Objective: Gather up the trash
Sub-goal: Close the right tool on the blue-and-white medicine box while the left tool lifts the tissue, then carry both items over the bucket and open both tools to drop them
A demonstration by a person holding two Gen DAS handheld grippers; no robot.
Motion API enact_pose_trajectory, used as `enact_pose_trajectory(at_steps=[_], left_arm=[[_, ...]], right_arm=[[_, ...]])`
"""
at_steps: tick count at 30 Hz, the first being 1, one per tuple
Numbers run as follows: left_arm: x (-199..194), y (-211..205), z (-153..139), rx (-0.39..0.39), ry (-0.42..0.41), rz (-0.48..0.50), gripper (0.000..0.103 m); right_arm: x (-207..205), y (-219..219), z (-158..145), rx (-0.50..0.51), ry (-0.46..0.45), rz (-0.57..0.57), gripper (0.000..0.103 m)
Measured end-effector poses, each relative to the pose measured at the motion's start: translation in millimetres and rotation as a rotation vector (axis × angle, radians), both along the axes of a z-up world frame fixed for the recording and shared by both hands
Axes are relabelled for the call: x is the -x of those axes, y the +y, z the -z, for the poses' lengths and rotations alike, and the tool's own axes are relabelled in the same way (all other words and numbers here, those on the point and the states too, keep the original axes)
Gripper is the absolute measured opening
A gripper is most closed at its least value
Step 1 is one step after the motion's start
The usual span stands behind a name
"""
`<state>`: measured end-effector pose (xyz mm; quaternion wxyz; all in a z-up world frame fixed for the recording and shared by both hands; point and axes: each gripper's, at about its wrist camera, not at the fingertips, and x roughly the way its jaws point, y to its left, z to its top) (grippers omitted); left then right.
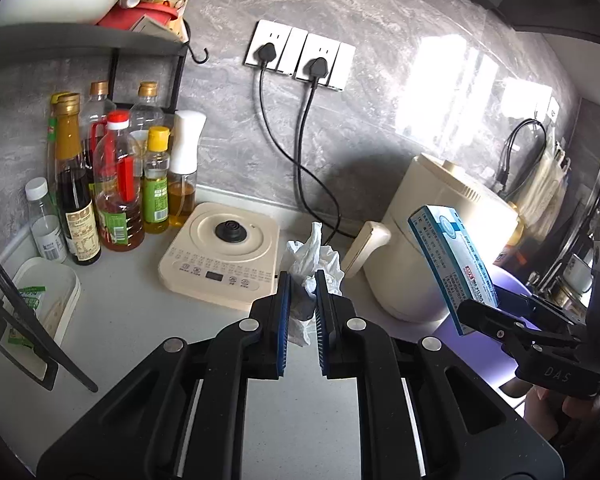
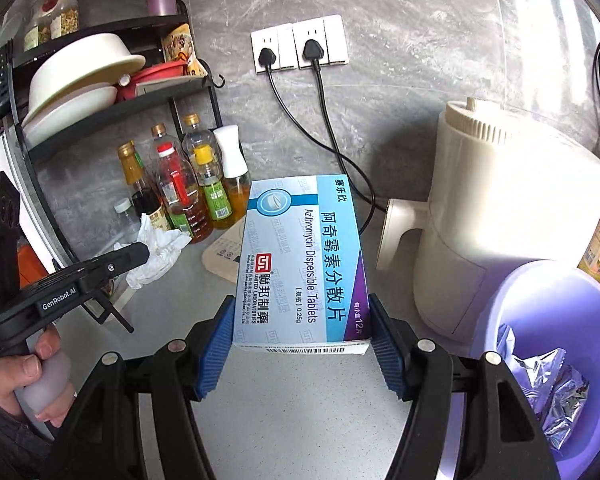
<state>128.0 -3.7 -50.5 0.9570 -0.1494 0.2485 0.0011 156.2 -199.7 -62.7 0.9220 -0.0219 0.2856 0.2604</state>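
Note:
My left gripper (image 1: 303, 312) is shut on a crumpled white tissue (image 1: 314, 258) and holds it above the grey counter; the tissue also shows in the right wrist view (image 2: 158, 250). My right gripper (image 2: 302, 334) is shut on a blue and white medicine box (image 2: 302, 256), held upright above the counter; the box also shows in the left wrist view (image 1: 450, 264). A purple bin (image 2: 540, 280) stands at the lower right, right of the box, with a silvery foil wrapper (image 2: 552, 392) inside.
A cream appliance with a handle (image 2: 500, 208) stands behind the bin. A cream induction cooker (image 1: 220, 256) and several oil and sauce bottles (image 1: 116, 192) stand by the wall. A black rack with bowls (image 2: 80, 76) is at the left. Two cords (image 1: 312, 160) hang from the wall sockets.

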Motion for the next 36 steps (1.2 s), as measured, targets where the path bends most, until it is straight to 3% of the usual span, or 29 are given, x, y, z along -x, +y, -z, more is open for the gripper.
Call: enact_pose_trajectory(at_steps=[13,20,25,28,32,33,34,36], left_arm=[[-13.3,-44.7,-23.0,0.012,-0.078,0.122,0.012],[-32.5,-79.3,-27.2,0.023,-0.093,0.215,0.012],[-45.2,-102.7,-36.3,0.023,-0.119,0.273,0.012],[-50.1,-116.2,-40.9,0.020,-0.128,0.306,0.012],[-57.2,-133.4,-44.4,0.019,-0.133,0.349,0.012],[-59.4,-139.0,-44.7,0.019,-0.131,0.362,0.012],[-62.1,-144.3,-44.9,0.018,-0.130,0.375,0.012],[-66.1,-156.5,-44.7,0.019,-0.126,0.407,0.012]], right_arm=[[15.6,-70.9,-37.4,-0.054,-0.087,0.166,0.062],[30.5,-102.7,-52.5,-0.140,-0.099,0.149,0.062],[41.4,-128.6,-77.9,-0.198,-0.168,0.178,0.062],[42.1,-145.1,-85.5,-0.178,-0.207,0.240,0.062],[35.1,-166.1,-82.5,-0.159,-0.175,0.307,0.063],[34.7,-169.0,-80.9,-0.142,-0.170,0.312,0.065],[36.2,-172.4,-80.1,-0.131,-0.172,0.317,0.080],[46.0,-185.2,-79.5,-0.155,-0.215,0.354,0.094]])
